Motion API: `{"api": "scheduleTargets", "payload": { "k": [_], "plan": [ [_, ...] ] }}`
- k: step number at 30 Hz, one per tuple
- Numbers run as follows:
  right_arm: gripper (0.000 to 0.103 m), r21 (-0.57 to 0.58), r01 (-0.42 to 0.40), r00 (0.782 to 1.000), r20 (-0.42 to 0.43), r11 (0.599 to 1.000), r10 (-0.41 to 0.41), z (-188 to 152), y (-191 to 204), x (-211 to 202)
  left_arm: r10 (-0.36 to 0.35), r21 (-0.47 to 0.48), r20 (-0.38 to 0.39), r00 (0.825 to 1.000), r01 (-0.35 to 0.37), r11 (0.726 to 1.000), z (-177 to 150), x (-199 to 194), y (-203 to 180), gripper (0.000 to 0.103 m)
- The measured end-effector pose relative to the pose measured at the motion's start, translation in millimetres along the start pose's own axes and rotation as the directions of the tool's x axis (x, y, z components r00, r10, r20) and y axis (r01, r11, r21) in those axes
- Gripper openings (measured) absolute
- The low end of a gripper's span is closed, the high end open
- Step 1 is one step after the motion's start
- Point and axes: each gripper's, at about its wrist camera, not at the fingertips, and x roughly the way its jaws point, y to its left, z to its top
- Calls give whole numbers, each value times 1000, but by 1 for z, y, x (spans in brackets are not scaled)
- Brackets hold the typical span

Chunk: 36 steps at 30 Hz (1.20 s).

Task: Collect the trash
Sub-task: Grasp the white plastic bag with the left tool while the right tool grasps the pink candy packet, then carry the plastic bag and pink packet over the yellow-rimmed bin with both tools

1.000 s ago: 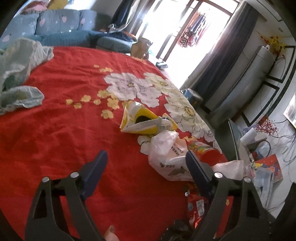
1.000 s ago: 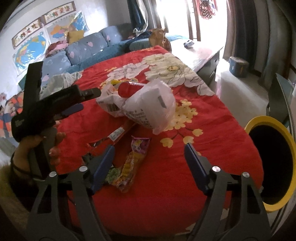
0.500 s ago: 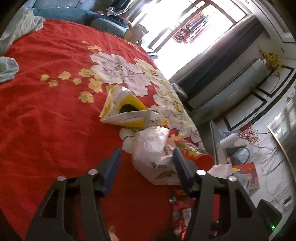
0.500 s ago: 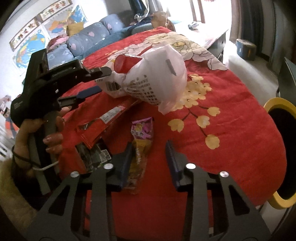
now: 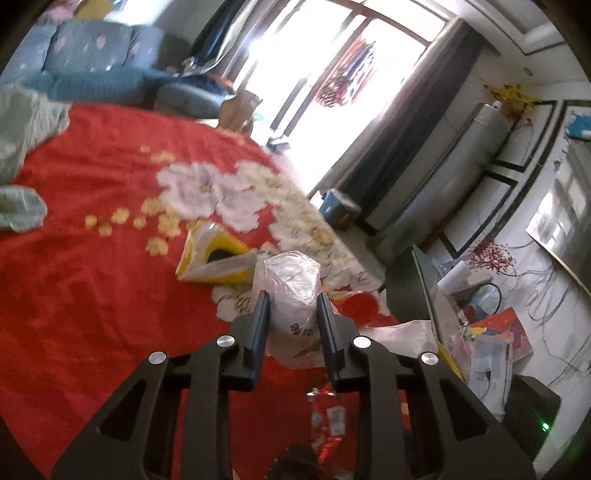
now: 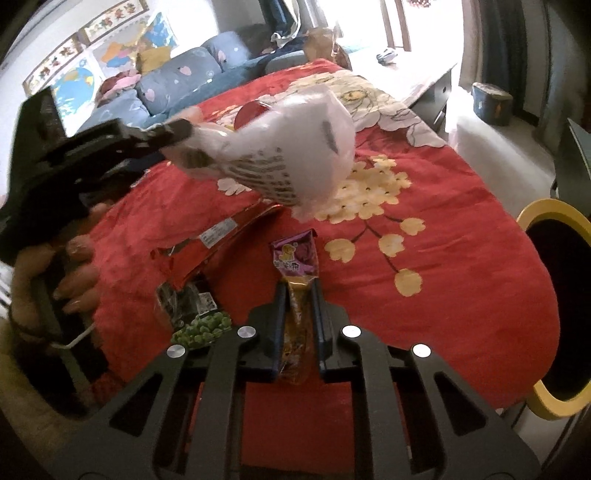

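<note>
Both my grippers have just been closing: my left gripper now clamps the white plastic bag, lifted above the red tablecloth, while my right gripper pinches the purple snack wrapper lying on it, ready for the yellow-rimmed bin beside it.

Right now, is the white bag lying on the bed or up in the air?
Up in the air. In the right wrist view the white bag hangs from the left gripper, clear above the red blanket.

Print on white plastic bag, purple snack wrapper, red packet label, wall posters: none legible.
</note>
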Motion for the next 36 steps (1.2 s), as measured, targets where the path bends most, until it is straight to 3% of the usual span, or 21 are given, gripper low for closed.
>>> {"api": "scheduleTargets", "payload": {
  "k": [21, 36],
  "plan": [
    [7, 67, 47, 989, 137, 997, -56, 20, -30, -51, -25, 68, 126, 992, 17, 998, 17, -62, -39, 25],
    [7, 180, 101, 962, 231, 979, -142, 31, -81, -89, -94, 157, 86, 992, 79, 984, 3, -56, -84, 24]
  ]
}}
